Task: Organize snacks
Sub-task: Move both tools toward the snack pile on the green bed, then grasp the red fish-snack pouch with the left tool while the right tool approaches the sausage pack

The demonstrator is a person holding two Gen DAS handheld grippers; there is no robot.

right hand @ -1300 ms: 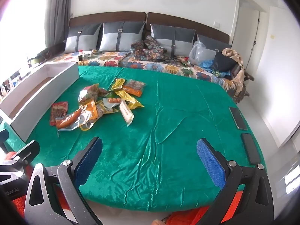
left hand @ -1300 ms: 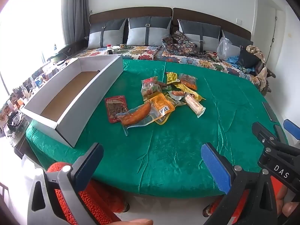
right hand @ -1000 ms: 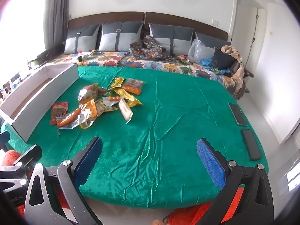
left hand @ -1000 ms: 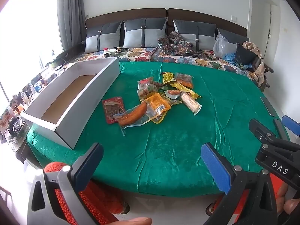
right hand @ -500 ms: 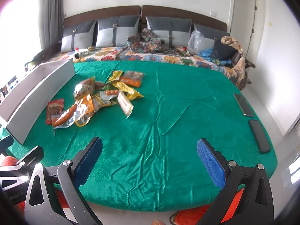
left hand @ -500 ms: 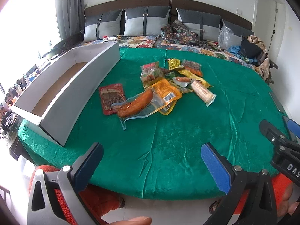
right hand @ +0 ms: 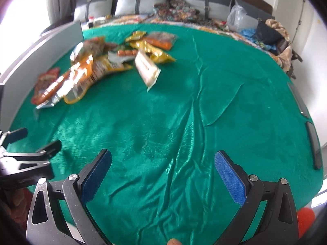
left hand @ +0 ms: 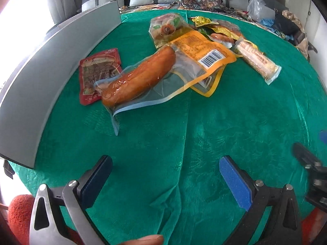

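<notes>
The left tool (left hand: pixel 165 173) hovers above the green cloth (left hand: pixel 204 132) with its blue-padded fingers spread wide and nothing between them. The right tool (right hand: pixel 163 169) is likewise spread wide and empty over the same cloth, which covers a surface in front of a bed; whether that surface is a counter cannot be told.

The snacks lie in a loose heap on the cloth, beyond both tools. Taking the white box (left hand: pixel 51 65) as the landmark: a red flat packet (left hand: pixel 96 73) lies just beside the box's long side wall. A large sausage in clear wrap (left hand: pixel 139 77) overlaps the red packet's far edge, on the side away from the box. An orange pouch with a barcode (left hand: pixel 204 51) partly rests on the sausage's wrap, farther from the box. A pale bar in clear wrap (left hand: pixel 255 61) lies farthest from the box, at the heap's outer edge. More packets, gold and green, are piled behind the orange pouch. The right wrist view is blurred, so its packets are unclear.
</notes>
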